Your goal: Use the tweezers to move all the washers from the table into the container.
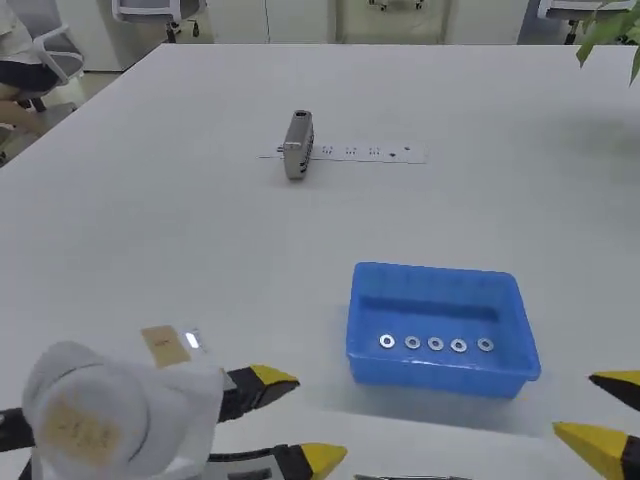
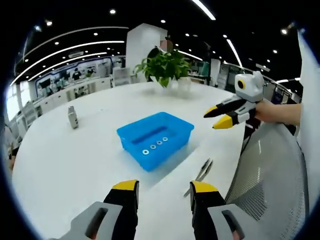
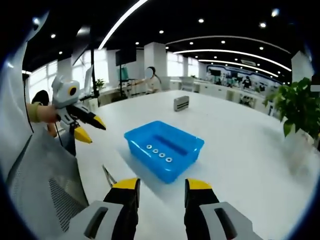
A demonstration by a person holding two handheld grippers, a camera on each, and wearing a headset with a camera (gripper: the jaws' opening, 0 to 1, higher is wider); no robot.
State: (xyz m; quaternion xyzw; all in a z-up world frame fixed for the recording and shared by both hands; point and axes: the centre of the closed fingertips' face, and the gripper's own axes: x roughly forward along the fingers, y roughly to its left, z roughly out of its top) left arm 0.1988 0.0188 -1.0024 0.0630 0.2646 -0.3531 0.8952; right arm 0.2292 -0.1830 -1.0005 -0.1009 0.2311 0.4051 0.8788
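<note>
A blue container (image 1: 440, 372) stands on the white table, just ahead of both grippers. Several washers (image 1: 435, 343) lie in a row on its floor; the same row of washers (image 2: 155, 145) (image 3: 158, 151) shows in both gripper views. The tweezers (image 2: 201, 171) (image 3: 108, 176) lie flat on the table near its front edge, between the two grippers. My left gripper (image 1: 300, 418) (image 2: 164, 192) hovers at the container's left front, open and holding nothing. My right gripper (image 1: 600, 408) (image 3: 161, 187) hovers at its right front, also open and holding nothing.
A small grey metal device (image 1: 298, 145) stands farther back on the table beside a white strip (image 1: 370, 153). A potted plant (image 2: 165, 67) sits at the table's far side. A mesh chair back (image 2: 270, 180) is close to the person.
</note>
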